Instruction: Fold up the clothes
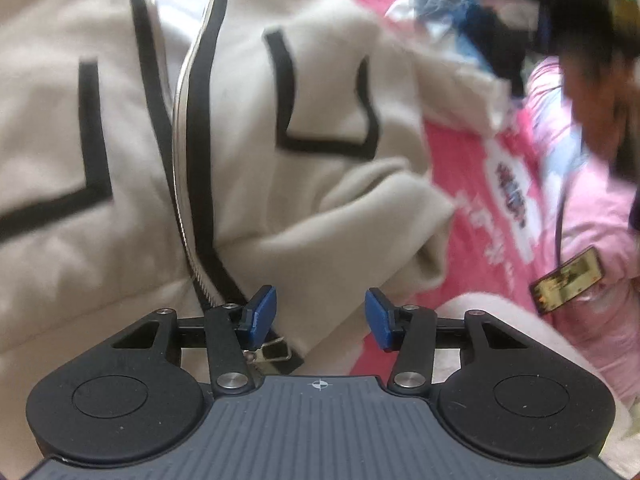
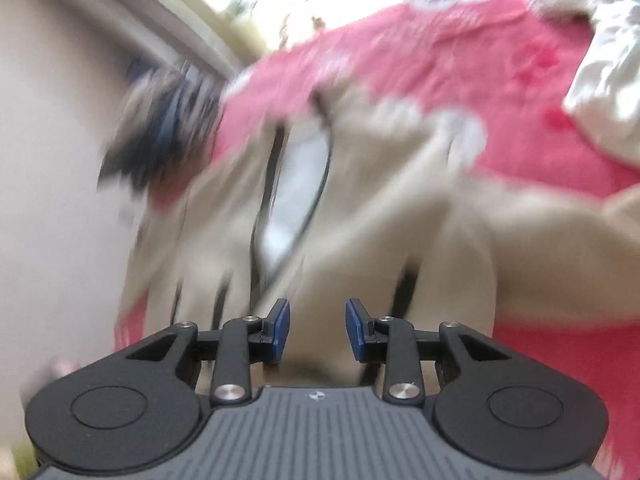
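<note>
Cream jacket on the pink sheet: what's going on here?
A person with a handheld gripper in each hand is working on a cream fleece jacket with black trim lying zip-up on a pink printed bedsheet. The left gripper and the right gripper hover over it, jaws open, holding nothing. No fold is visible yet.

Quick count: one cream jacket (image 1: 100,208) with black trim and one zipper (image 1: 180,168), spread on one pink printed blanket (image 1: 480,216). There's one phone (image 1: 568,286) lying screen-up off to the side, plus one crumpled heap of blue and dark clothes (image 1: 452,4) too blurry to split up. Two grippers, left (image 1: 321,319) and right (image 2: 317,330), each with two blue pads.
</note>
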Motion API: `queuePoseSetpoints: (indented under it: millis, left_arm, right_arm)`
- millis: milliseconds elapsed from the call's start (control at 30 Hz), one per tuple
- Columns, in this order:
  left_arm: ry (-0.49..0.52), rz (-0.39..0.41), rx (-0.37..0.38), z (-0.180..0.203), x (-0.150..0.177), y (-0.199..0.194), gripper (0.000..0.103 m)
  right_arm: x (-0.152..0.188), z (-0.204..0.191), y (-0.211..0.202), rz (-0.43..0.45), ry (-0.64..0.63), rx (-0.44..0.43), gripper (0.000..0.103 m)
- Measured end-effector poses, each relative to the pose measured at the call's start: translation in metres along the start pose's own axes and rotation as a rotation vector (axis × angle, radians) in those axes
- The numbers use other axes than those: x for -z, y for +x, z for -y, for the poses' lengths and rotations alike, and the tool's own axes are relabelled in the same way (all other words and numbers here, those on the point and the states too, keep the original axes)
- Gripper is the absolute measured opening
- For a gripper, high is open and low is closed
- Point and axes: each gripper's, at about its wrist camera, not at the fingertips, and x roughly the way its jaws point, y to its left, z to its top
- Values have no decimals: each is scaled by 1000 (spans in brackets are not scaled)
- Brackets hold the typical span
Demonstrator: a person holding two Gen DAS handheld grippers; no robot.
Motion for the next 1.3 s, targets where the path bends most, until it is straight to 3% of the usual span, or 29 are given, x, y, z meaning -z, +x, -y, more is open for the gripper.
queuePoseSetpoints:
  millis: [133,233,300,433,600,733,833,1000,1100,1300]
  left_arm:
    - [-14,-7,-26,-2,4,4,45]
    - [-40,3,-13,-3,6,1,45]
    - [-46,7,-9,-4,10,0,45]
    - [-57,14,-4,-6,16,0,45]
    - [-82,21,15,-10,16,2,45]
    - [-98,28,45,-14,18,5,45]
    - [-104,27,68,-16,18,7,45]
    - [-99,22,91,-17,19,9,45]
    - [-105,17,102,-18,19,9,45]
    - [-104,4,95,-16,20,8,45]
  right_arm:
    - [-64,-21,40,52,-33,-1,39]
    - [-100,-45,92,14,-130,63,45]
    - [-115,-61,132,-25,-199,150,45]
    - [-127,-73,204,-55,-299,344,45]
    - [-127,-58,252,-71,-251,423,40]
    - [-130,-47,238,-3,-180,360,20]
    - [-132,-48,211,51,-159,252,17]
    - [-135,-67,170,94,-259,-38,17]
    - [-133,-83,183,46,-329,-47,17]
    - [-126,-88,261,-78,-339,49,20]
